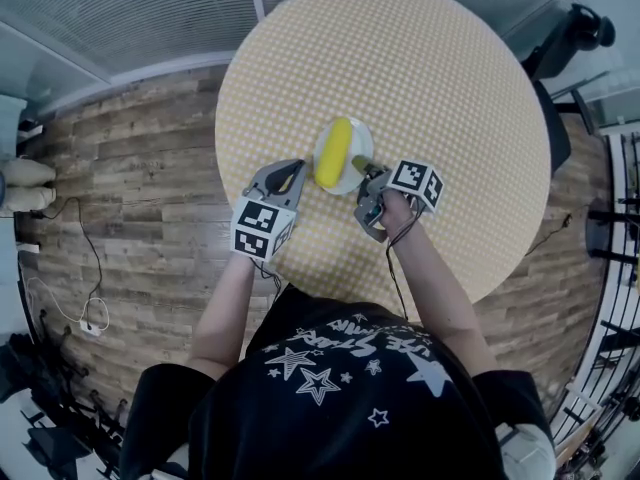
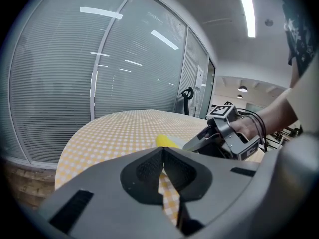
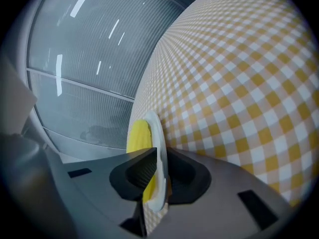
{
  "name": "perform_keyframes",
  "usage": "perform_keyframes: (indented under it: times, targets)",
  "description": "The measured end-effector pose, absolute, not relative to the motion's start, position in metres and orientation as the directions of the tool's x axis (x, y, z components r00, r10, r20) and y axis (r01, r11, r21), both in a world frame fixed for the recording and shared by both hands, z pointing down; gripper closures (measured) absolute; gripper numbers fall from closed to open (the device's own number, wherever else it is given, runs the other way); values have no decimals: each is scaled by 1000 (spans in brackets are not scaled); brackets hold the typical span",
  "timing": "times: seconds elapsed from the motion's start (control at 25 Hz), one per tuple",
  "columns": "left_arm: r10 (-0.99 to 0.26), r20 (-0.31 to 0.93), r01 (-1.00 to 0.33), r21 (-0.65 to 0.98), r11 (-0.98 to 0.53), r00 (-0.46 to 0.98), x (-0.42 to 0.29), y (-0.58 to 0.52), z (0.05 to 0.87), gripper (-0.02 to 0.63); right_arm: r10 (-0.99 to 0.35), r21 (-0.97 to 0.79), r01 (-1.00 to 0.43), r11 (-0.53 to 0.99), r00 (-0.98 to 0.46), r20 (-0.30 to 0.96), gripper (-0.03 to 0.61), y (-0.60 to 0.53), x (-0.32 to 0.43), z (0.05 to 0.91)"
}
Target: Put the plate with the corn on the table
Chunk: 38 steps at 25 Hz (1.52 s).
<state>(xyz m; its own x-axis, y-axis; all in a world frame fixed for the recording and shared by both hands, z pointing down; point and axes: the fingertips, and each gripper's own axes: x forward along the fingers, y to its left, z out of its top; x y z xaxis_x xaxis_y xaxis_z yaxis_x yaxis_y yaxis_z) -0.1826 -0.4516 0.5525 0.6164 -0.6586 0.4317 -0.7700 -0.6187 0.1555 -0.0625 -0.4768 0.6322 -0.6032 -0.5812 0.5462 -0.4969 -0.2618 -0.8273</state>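
Observation:
A white plate (image 1: pixel 361 138) carrying a yellow corn cob (image 1: pixel 334 152) is over the near middle of the round table (image 1: pixel 420 68), which has a yellow checked cloth. My right gripper (image 1: pixel 366 171) is shut on the plate's near right rim. In the right gripper view the rim (image 3: pixel 158 133) stands edge-on between the jaws of that gripper (image 3: pixel 160 158), with the corn (image 3: pixel 138 133) on its left side. I cannot tell whether the plate touches the cloth. My left gripper (image 1: pixel 296 164) sits just left of the plate, shut and holding nothing. Its closed tips (image 2: pixel 162 151) point at the corn (image 2: pixel 167 142).
Wooden floor (image 1: pixel 150 198) surrounds the table. Glass walls with blinds (image 2: pixel 60 73) stand beyond the far edge. A black chair (image 1: pixel 560 48) is at the table's right side, and cables (image 1: pixel 90 308) lie on the floor at left.

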Motion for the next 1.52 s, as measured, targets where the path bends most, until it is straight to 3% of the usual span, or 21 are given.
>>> perform_keyframes:
  times: [0.2,0.52,1.0,1.24,1.52]
  targets:
    - [-654,432,-766,159,-622,621,-182,-440,551,606,-563,-779,-584,-229,-573,595,521,-470,-63,631]
    - [-659,420,-760,134,-635,624,-179,-421,536,606,-550,-708,-684,-178,-527,648,446,-456,-48,625]
    - [-719,376,-794,87,-601,585,-174,-389,503,606,-742,-740,-665,-99,-446,500,446,-426,15,580]
    - [-749,339,-807,57,-588,570,-156,-364,476,606,-783,-676,-729,106,-480,395,451,-409,25,528]
    - [-783,267,-816,29,-577,562,-120,-334,441,606,-769,-426,-811,402,-551,324,457,-366,18,475]
